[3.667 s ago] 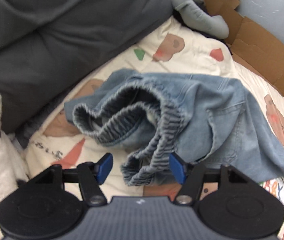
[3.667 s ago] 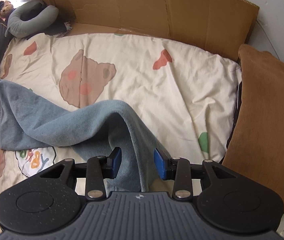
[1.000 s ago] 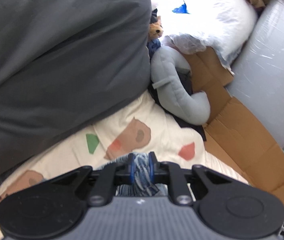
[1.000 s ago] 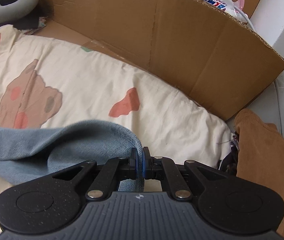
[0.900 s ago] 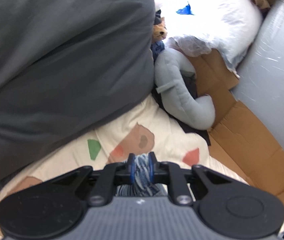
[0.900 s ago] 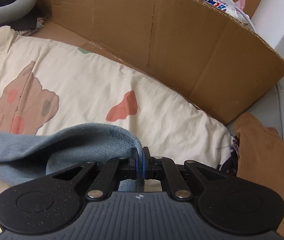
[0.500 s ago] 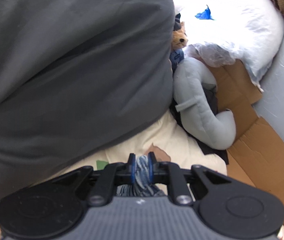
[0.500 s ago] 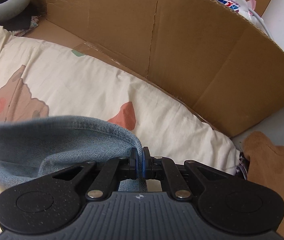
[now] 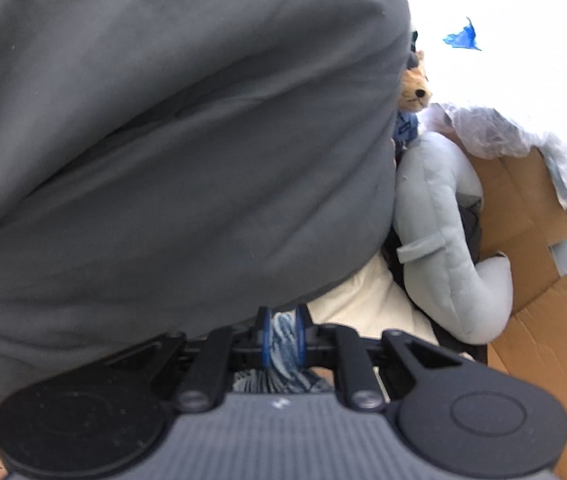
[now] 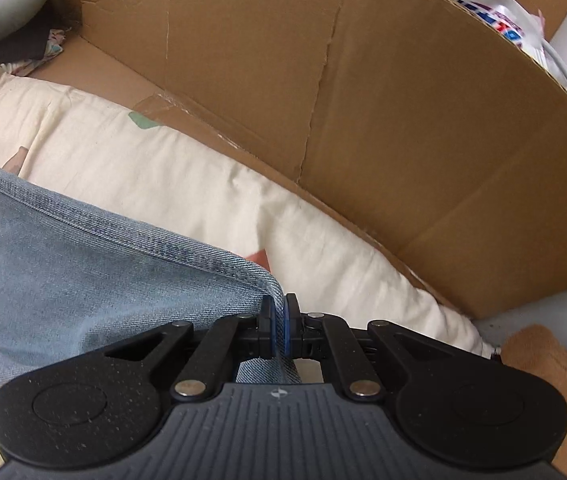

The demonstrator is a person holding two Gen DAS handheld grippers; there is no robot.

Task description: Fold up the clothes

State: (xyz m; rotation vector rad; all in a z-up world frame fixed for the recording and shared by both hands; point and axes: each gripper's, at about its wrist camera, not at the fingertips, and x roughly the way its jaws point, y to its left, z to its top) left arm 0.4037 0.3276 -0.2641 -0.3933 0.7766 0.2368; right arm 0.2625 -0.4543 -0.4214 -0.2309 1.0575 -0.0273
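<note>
Left gripper [image 9: 283,334] clamped tight on the gathered waistband of the jeans [image 9: 281,340], blue pads pressed into the bunched denim. Right gripper [image 10: 279,330] pinched together on the jeans [image 10: 63,264] at a hem corner; the cloth stretches taut off to the left above the cream printed duvet [image 10: 187,184]. Beyond the left gripper: grey quilt [image 9: 163,140], grey neck pillow [image 9: 439,240], cardboard [image 9: 523,220]. Behind the right: cardboard wall [image 10: 363,100], brown cushion [image 10: 543,360]. Versus 3.7 s ago: both grippers were open around slack jeans lying on the duvet; now both are closed and the garment is lifted and stretched.
</note>
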